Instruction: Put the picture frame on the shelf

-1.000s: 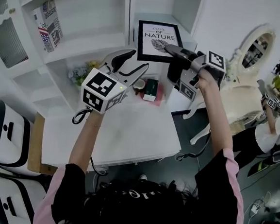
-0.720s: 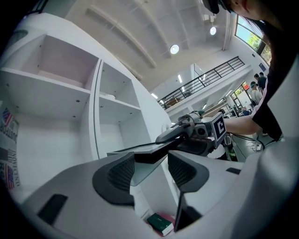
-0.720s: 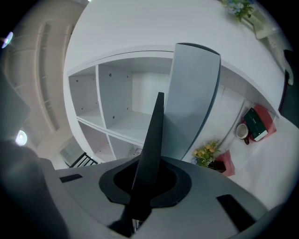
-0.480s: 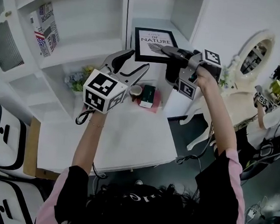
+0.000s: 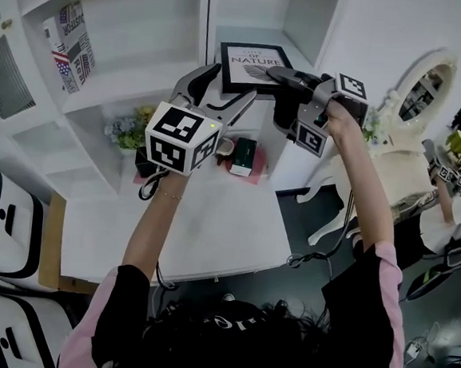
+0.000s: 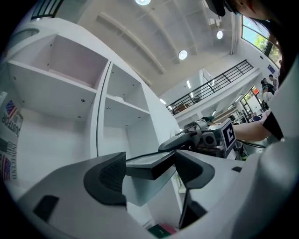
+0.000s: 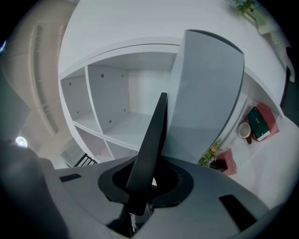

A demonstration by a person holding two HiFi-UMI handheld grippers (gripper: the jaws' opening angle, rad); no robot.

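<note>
At the far left, the white shelf [image 5: 135, 79] holds a box with flag print [image 5: 71, 37] in 1 of its side parts. Lower down, some flowers [image 5: 129, 129] sit in another part, just beside the white table [image 5: 211, 218].

Next comes the left gripper [image 5: 231, 85]. It is held up, and its 2 jaws have just been opening; they now stand wide apart. In the left gripper view, the near corner of the picture frame [image 5: 249, 61] shows in the gap between them, but the pads do not squeeze it.

The picture frame is black with white paper and the words OF NATURE on it. It is up in the air in front of the shelf's middle part. I cannot tell if it touches a shelf board.

Below it, on the table, are a cup [image 5: 226, 147] and a green box [image 5: 243, 156], side by side.

To the right, the right gripper [image 5: 274, 73] has its jaws closed tight on the frame's right edge. In the right gripper view, the frame stands thin and edge-on between the 2 pads.

Far right, there is a white mirror [image 5: 420, 80].
</note>
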